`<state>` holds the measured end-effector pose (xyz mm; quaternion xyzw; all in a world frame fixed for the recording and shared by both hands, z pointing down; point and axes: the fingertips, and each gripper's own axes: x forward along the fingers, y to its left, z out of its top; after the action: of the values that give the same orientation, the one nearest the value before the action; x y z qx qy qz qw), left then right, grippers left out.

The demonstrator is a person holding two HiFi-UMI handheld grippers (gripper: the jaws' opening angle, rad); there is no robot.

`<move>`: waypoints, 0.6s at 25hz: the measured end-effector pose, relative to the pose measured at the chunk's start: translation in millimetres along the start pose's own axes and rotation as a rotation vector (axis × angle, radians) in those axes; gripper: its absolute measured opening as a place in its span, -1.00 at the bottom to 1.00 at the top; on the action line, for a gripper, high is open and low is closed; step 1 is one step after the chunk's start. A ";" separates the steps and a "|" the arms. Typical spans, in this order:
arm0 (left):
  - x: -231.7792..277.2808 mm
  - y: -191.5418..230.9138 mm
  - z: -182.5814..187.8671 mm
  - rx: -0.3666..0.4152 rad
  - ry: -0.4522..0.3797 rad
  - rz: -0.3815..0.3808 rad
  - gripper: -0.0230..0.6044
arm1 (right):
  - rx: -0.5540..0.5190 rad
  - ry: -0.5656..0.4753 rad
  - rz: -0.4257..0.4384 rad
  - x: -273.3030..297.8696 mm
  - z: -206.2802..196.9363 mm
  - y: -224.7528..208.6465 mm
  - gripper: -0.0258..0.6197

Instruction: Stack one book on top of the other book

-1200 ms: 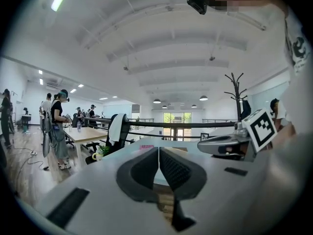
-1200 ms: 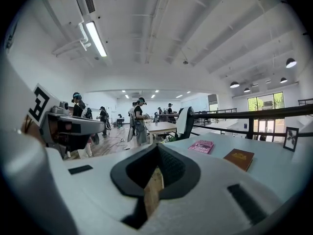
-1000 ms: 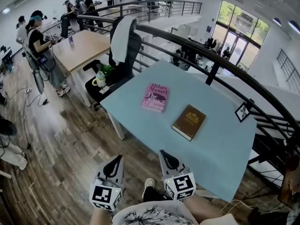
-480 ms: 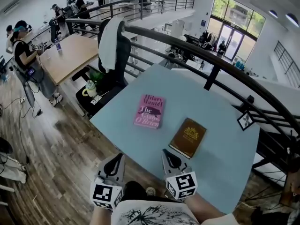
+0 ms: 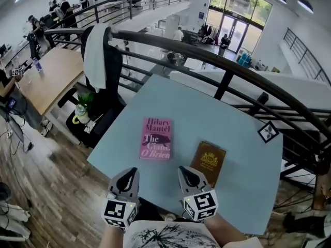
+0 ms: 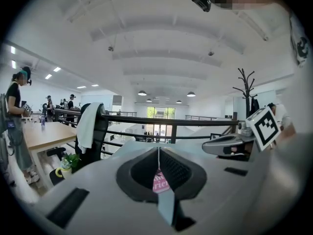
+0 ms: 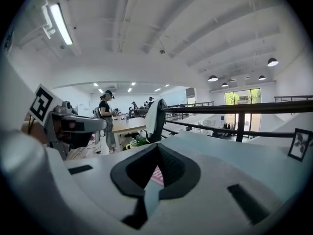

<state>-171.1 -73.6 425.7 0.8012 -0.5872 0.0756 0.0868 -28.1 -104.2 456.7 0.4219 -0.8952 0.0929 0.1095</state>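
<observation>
The surface point(image 5: 207, 107) has been drawn nearer than before. The left claw point(image 5: 128, 175) and right claw point(image 5: 187, 173) are held pressed together, empty, short of the pink book point(image 5: 156, 138) and brown book point(image 5: 208, 163).

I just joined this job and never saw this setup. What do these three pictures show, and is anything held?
No robot arm here: a person holds a two-jaw gripper in each hand. The head view looks down from the person's head; the left gripper and right gripper show at its bottom. The other two views look along each gripper's own jaws. Both are shut and empty. On the pale blue table lie a pink book and, apart to its right, a brown book with a gold emblem, not yet stacked.
</observation>
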 end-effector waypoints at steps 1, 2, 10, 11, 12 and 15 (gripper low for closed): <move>13.4 9.6 2.5 0.002 0.003 -0.021 -0.89 | 0.014 0.009 -0.022 11.3 0.4 -5.3 -0.94; 26.7 19.4 4.6 0.003 0.008 -0.045 -0.89 | 0.030 0.017 -0.045 22.5 0.5 -10.3 -0.94; 118.9 80.3 9.3 0.018 0.078 -0.220 -0.89 | 0.156 0.076 -0.217 101.9 -2.9 -48.0 -0.94; 126.8 85.5 5.4 0.017 0.083 -0.240 -0.89 | 0.161 0.086 -0.231 109.1 -4.5 -50.5 -0.94; 134.3 90.1 1.8 0.014 0.089 -0.256 -0.89 | 0.165 0.099 -0.242 116.1 -6.6 -53.1 -0.94; 152.7 101.3 -9.0 0.005 0.113 -0.292 -0.89 | 0.187 0.152 -0.249 137.6 -18.0 -58.3 -0.94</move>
<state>-222.2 -243.2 473.6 0.8728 -0.4584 0.1086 0.1277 -66.1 -237.2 516.1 0.5298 -0.8125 0.1929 0.1479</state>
